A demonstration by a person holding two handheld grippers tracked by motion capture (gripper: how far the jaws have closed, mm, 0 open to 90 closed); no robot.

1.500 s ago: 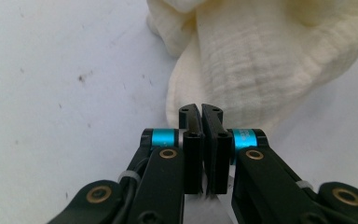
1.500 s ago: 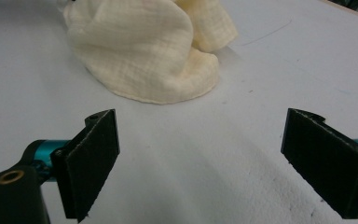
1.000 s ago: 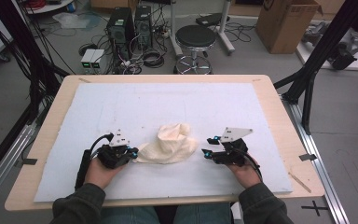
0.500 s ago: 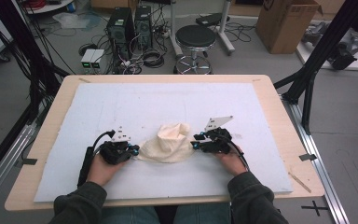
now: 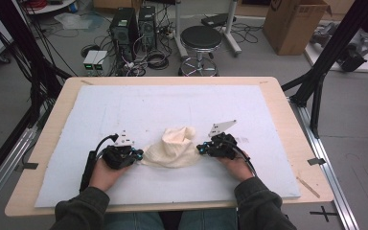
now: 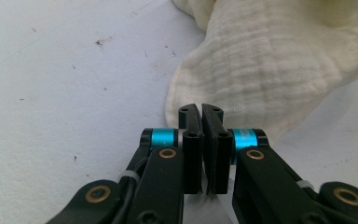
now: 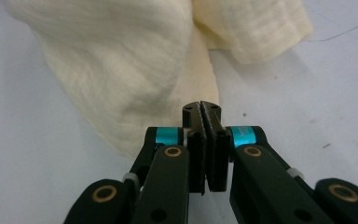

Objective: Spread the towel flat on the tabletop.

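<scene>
Presently a cream cloth (image 5: 175, 148) lies bunched in a soft heap on the white mat (image 5: 124, 110) covering the wooden surface (image 5: 287, 120), toward the person's edge and between the two hands. One fold stands up at the middle of the heap; the rest spreads low to either side.

Left claw (image 5: 138, 154): at the cloth's left edge, low on the mat. In the left gripper view the claw (image 6: 201, 112) has its jaws pressed together, tips at the hem of the cloth (image 6: 261, 70); a thin sliver of fabric seems to sit between the pads, so the edge is pinched.

Right claw (image 5: 200, 149): at the cloth's right edge, held level with the left. Its jaws have just been closing. In the right gripper view the claw (image 7: 201, 112) now stands fully closed, with the cloth (image 7: 121, 70) edge running into the gap between the tips, apparently caught there.

Both hands rest on the mat behind their claws, sleeves coming in from the near edge. A cable (image 5: 87, 165) trails back from the left claw along the forearm
</scene>
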